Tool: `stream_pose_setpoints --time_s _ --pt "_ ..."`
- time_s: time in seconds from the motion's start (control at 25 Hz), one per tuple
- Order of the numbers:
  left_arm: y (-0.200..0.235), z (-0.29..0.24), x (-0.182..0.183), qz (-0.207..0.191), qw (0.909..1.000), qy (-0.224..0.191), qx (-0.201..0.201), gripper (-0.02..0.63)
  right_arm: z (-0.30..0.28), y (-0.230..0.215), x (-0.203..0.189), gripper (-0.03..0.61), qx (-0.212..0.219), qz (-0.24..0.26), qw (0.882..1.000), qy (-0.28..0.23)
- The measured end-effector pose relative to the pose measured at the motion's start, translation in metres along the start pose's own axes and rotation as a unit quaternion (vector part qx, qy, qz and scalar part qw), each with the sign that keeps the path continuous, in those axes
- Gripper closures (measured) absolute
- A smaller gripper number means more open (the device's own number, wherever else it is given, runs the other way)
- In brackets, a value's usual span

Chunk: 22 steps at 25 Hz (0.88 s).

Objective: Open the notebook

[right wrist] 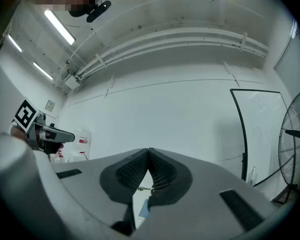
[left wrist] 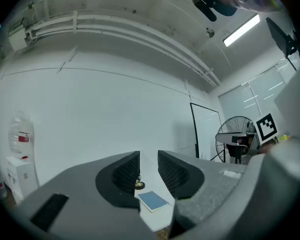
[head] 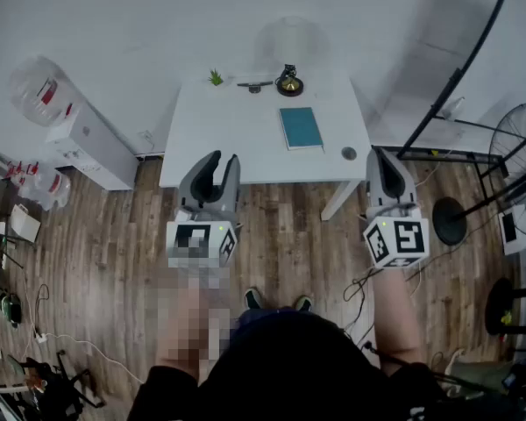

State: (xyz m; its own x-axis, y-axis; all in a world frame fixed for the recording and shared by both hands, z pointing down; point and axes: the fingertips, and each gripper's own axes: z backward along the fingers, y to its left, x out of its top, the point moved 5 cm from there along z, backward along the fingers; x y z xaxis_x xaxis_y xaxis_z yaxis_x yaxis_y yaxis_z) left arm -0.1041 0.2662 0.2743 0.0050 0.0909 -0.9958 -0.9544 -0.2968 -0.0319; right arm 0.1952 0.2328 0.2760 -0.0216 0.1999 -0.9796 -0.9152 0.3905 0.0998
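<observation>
A: Entry one, the notebook?
B: Notebook [head: 301, 127]: blue cover, closed, lying flat on the right half of the white worktop [head: 228, 139]. Nothing touches it.

A: Entry two, left tool?
B: Left tool [left wrist: 148, 154]: jaws drawn in to a narrow slit, nothing between the pads. It is held level in front of the worktop's near edge, over the wood floor [head: 114, 261], well apart from the notebook. In its own view the notebook shows low down, beyond the slit.

A: Entry three, right tool?
B: Right tool [right wrist: 148, 150]: jaws fully together, tips touching, holding nothing. It is held off the worktop's front right corner, tipped slightly upward, also well apart from the notebook.

A: Other stock on the worktop?
B: Along the far edge: a small green plant [head: 216, 78], a pen [head: 254, 84] beside it, then a black-and-gold object [head: 289, 82], too small to identify. A grey round fitting [head: 349, 153] sits near the front right corner, just right of the notebook.

A: Surroundings?
B: A fan [head: 522, 160] stands at the right; a white water dispenser [head: 88, 143] stands against the wall at the left.
</observation>
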Motion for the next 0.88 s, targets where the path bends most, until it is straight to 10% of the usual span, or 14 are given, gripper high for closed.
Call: stream_pose_setpoints --time_s 0.44,0.88 --pt "-0.053 0.002 0.001 0.01 0.9999 0.003 0.012 0.503 0.036 -0.041 0.001 0.57 0.01 -0.007 1.0 -0.003" --pt "-0.062 0.001 -0.004 -0.011 0.9991 0.009 0.041 0.402 0.03 -0.054 -0.019 0.383 0.031 -0.015 0.999 0.02"
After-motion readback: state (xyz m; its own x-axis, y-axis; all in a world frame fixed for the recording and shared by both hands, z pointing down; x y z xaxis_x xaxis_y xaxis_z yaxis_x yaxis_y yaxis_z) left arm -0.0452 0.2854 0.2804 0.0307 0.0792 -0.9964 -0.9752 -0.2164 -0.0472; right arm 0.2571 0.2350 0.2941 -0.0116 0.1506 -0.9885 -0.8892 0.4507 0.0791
